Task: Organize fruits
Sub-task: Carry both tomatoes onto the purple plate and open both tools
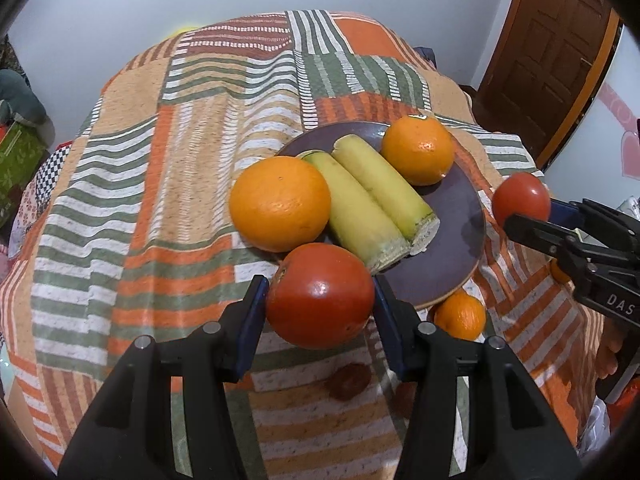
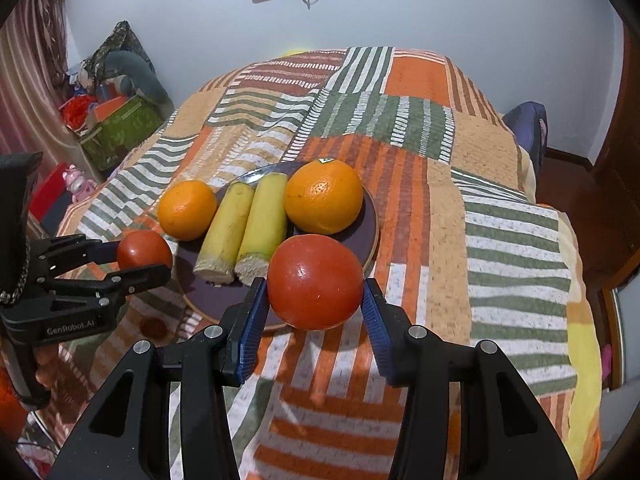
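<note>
Two smooth round tomatoes: left gripper (image 1: 320,300) fingers hold one (image 1: 320,295), right gripper (image 2: 316,294) the other (image 2: 315,281).

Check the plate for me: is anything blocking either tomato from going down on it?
Partly. The plate already holds two oranges and two banana pieces, filling its far and middle parts. The near rim is bare. Right gripper's tomato hangs over that edge; left gripper's tomato is beside the large orange.

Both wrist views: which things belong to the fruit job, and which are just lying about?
Job: tomato in left claw; tomato in right claw; plate; two oranges; two bananas; loose orange.

Lying about: green box; pink toy.
</note>
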`<state>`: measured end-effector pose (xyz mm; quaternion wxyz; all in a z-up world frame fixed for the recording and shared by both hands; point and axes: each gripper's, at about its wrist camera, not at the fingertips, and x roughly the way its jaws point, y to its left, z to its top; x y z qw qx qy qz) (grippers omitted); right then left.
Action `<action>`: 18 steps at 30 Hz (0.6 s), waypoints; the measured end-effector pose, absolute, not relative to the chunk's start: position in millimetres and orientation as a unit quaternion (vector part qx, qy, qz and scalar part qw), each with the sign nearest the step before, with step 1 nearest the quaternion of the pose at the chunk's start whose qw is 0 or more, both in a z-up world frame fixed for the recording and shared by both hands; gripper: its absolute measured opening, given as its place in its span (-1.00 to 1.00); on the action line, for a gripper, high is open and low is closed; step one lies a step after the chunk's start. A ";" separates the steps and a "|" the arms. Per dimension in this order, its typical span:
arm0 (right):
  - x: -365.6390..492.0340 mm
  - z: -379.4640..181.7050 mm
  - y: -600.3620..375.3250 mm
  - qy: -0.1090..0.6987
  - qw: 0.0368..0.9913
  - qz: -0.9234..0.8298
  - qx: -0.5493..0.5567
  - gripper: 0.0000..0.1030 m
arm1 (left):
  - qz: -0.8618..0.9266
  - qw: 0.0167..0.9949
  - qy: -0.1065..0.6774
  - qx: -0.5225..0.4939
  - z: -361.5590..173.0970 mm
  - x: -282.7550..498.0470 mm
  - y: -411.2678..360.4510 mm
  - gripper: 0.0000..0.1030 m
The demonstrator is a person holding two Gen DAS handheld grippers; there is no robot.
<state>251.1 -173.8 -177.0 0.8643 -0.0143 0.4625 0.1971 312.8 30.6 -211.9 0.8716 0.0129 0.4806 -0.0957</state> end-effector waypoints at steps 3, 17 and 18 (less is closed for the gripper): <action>257.1 -182.1 -171.6 0.465 0.863 0.197 -0.018 -0.15 | -0.096 0.870 0.484 0.010 -217.5 319.9 27.0 0.00; 277.7 -196.1 -161.8 0.476 0.856 0.200 -0.023 -0.15 | -0.112 0.871 0.479 -0.008 -221.1 331.5 20.7 0.00; 278.8 -197.7 -161.4 0.478 0.855 0.200 -0.023 -0.15 | -0.112 0.871 0.478 -0.008 -221.2 331.3 20.6 0.00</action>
